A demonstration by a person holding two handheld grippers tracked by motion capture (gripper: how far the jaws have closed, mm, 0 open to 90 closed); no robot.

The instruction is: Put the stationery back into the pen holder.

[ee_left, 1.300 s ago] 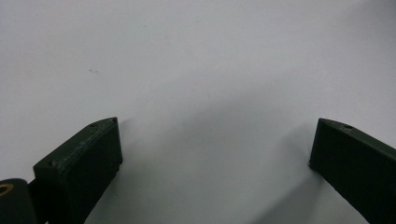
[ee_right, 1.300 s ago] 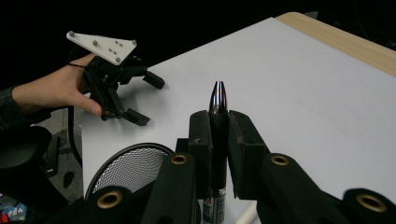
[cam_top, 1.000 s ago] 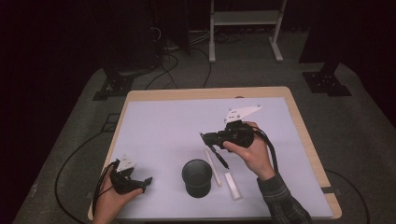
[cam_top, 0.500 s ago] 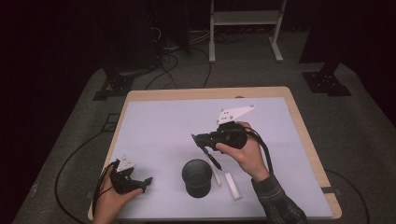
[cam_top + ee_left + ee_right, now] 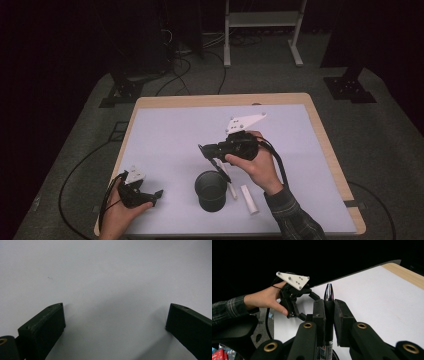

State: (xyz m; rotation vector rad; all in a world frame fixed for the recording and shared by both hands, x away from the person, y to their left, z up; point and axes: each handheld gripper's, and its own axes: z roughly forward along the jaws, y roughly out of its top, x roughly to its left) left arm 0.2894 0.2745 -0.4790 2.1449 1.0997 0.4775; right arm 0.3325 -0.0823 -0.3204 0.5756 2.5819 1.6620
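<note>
- Left gripper (image 5: 156,193): nearest the person, low at the table's near left corner; jaws spread wide over bare white surface with nothing between them, as the left gripper view shows; the hand (image 5: 120,215) grips its body.
- Black cup (image 5: 210,190): stands upright on the white table top (image 5: 165,135), near the front edge, right of the left gripper and well apart from it.
- Two white sticks: one (image 5: 249,199) lies flat just right of the cup; a thinner one (image 5: 232,190) lies between it and the cup; whether that one touches the cup cannot be told.
- Right gripper (image 5: 329,312): held above the table just beyond the cup; jaws narrow, clamped on a marker (image 5: 328,315).
- Marker: seated lengthwise between the pads, its silvery pointed tip standing clear of the jaw ends; printed barrel visible lower down; in the high view its dark length slants down toward the cup.
- Right hand (image 5: 257,165): wrapped round the gripper body; plaid sleeve (image 5: 290,220) behind it.
</note>
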